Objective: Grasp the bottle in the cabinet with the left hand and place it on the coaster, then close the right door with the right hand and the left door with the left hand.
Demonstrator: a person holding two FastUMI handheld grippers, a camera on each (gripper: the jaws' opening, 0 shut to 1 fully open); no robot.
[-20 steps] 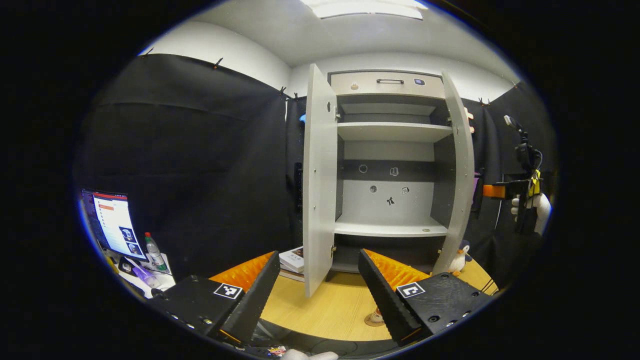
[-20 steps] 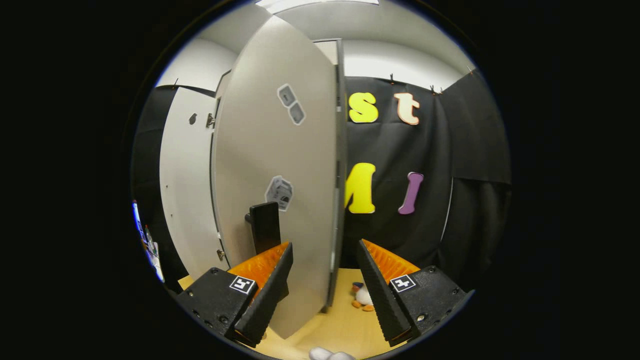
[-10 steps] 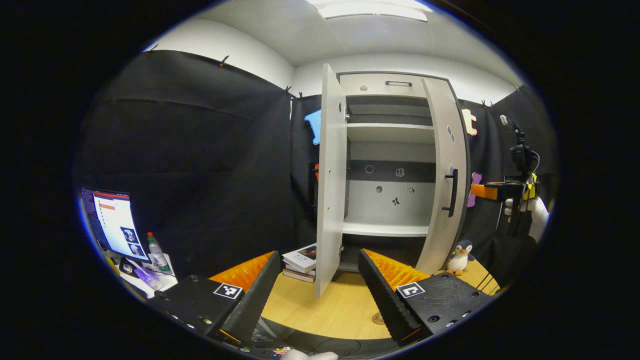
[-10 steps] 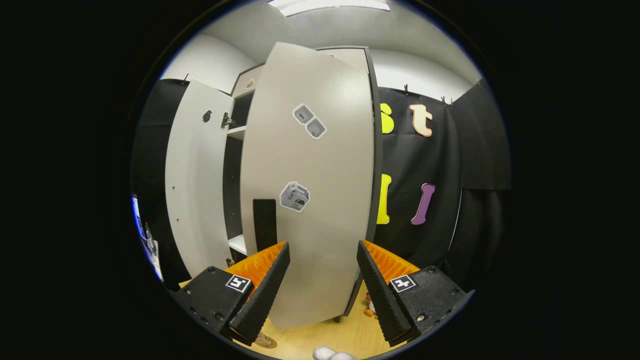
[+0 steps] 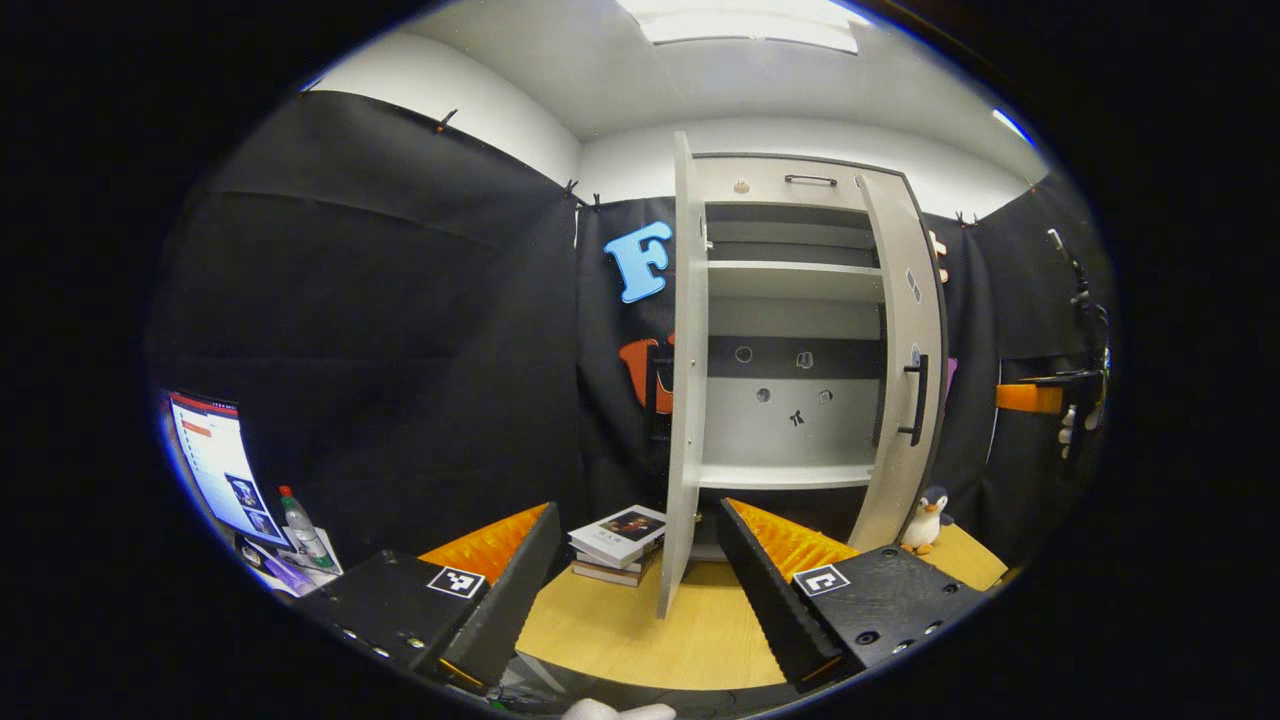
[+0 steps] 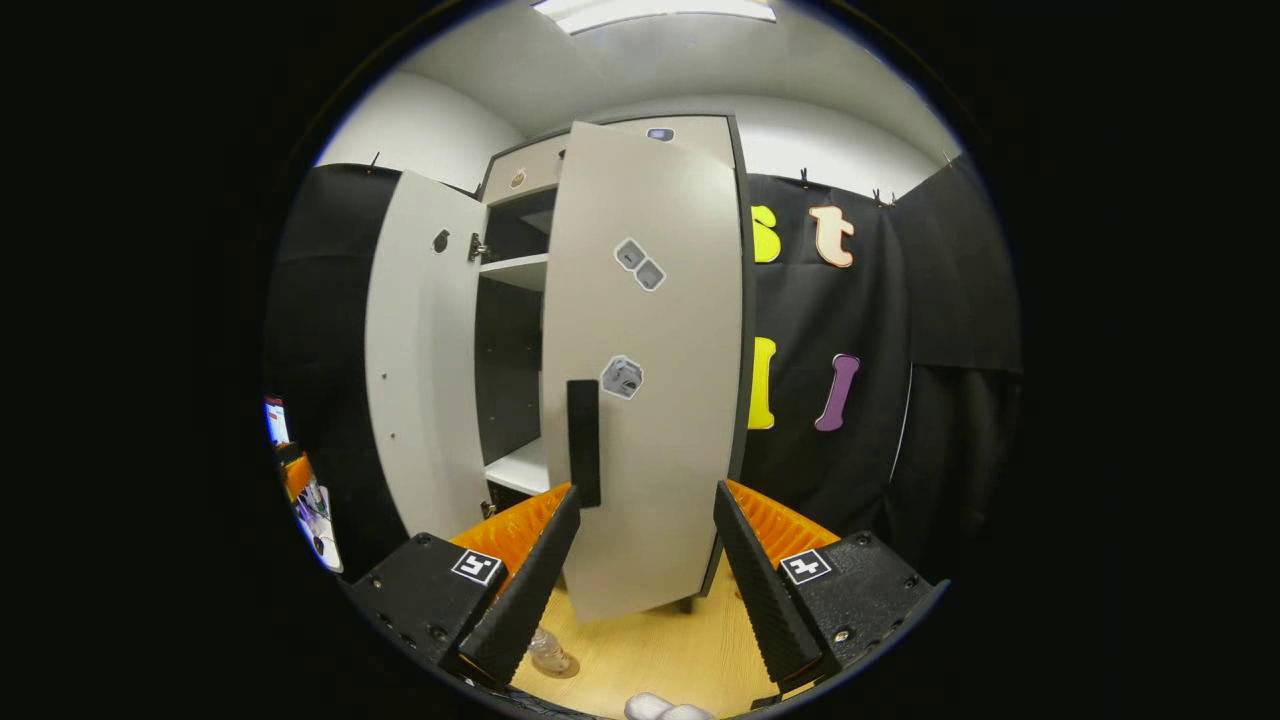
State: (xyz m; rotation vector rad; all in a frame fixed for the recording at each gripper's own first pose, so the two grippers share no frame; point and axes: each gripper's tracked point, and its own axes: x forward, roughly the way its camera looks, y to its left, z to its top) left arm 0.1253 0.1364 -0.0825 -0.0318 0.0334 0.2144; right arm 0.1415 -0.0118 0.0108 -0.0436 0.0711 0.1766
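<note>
A black-draped booth holds a pale wooden desk (image 5: pixel 640 640) carrying a tall grey cabinet (image 5: pixel 790 330). Its stiff grey right door (image 6: pixel 650 380) looks light and hinge-guided, nearly shut; push flat beside the black bar handle (image 6: pixel 583 442). The grey left door (image 5: pixel 684 400) stands wide open. Both the left hand-held gripper (image 5: pixel 636 590) and the right hand-held gripper (image 6: pixel 640 580) are spread, empty.

The right gripper (image 6: pixel 640 560) faces the cabinet (image 6: pixel 700 130), its jaws spread apart with nothing between them. The right door (image 6: pixel 650 420) stands partly open just beyond the fingers, not flush with the cabinet. A dark handle (image 6: pixel 583 442) runs upright near that door's free edge, with stickers above it. The left door (image 6: pixel 425 350) is swung wide open. Shelves (image 6: pixel 515 268) show between the doors. The bottle (image 6: pixel 548 652) stands on a coaster on the wooden table (image 6: pixel 660 650) below the right door.
</note>
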